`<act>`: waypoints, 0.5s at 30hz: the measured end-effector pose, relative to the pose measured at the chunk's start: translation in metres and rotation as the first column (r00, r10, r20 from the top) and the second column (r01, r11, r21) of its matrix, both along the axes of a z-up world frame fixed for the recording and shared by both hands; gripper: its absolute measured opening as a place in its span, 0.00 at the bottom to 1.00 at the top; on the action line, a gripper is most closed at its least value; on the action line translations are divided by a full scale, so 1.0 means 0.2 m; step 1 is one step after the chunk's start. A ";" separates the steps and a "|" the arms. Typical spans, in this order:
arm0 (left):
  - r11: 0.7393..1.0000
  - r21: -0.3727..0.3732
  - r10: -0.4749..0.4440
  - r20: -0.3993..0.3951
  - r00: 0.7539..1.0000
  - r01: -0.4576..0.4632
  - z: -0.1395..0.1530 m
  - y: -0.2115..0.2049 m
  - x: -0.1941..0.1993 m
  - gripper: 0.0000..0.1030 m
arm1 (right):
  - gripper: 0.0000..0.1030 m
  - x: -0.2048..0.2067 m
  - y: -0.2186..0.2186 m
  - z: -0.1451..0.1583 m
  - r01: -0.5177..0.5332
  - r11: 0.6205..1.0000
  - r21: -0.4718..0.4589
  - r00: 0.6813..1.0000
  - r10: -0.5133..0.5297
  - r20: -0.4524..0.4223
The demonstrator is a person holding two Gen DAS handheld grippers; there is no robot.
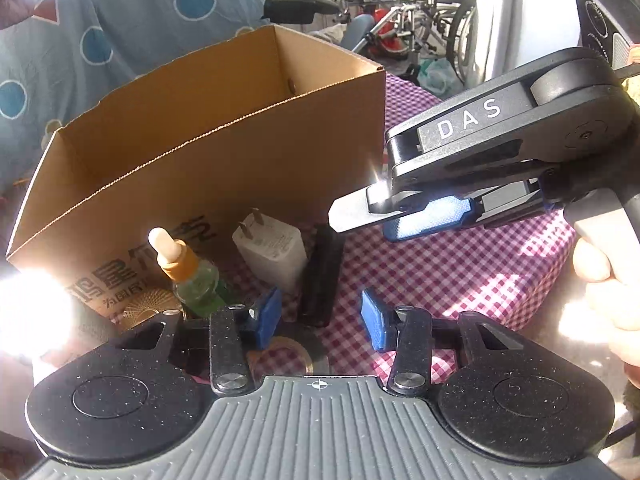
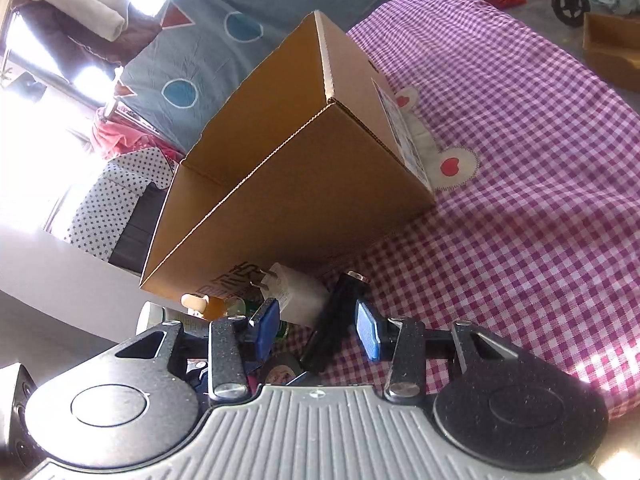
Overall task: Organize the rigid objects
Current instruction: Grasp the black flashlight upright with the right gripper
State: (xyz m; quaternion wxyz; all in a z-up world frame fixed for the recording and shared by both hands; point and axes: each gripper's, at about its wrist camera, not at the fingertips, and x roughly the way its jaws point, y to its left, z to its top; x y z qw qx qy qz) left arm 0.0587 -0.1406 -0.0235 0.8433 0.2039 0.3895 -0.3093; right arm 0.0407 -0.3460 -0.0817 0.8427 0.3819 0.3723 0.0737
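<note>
An open cardboard box (image 1: 200, 120) (image 2: 300, 184) stands on a pink checked cloth (image 1: 440, 272) (image 2: 520, 200). Against its front wall lie a green dropper bottle (image 1: 192, 276) (image 2: 212, 304), a white charger plug (image 1: 276, 252) (image 2: 300, 292) and a long black bar (image 1: 320, 276) (image 2: 336, 320). My left gripper (image 1: 320, 320) is open just short of the bar's near end, its blue pads touching nothing. My right gripper (image 2: 316, 330) (image 1: 372, 220) hovers open above the cloth, right of the bar. From its own camera the bar shows between its pads, apart from them.
A tape roll (image 1: 288, 350) (image 2: 280, 372) lies under the grippers and a gold round object (image 1: 148, 304) sits by the box. A person's hand (image 1: 612, 280) holds the right gripper. A blue spotted blanket (image 1: 120, 20), a wheelchair (image 1: 420, 8) and a second small box (image 2: 612, 52) lie beyond.
</note>
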 end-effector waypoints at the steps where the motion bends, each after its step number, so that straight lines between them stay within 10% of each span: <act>1: 1.000 0.014 0.011 -0.018 1.000 -0.011 -0.02 -0.01 0.01 0.42 | 0.41 0.01 0.00 -0.01 0.002 1.000 0.003 1.000 -0.002 -0.002; 15: 1.000 -0.023 -0.017 -0.089 0.996 0.015 -0.07 -0.08 0.12 0.38 | 0.39 0.12 -0.06 -0.10 -0.014 0.999 -0.032 1.000 0.013 -0.022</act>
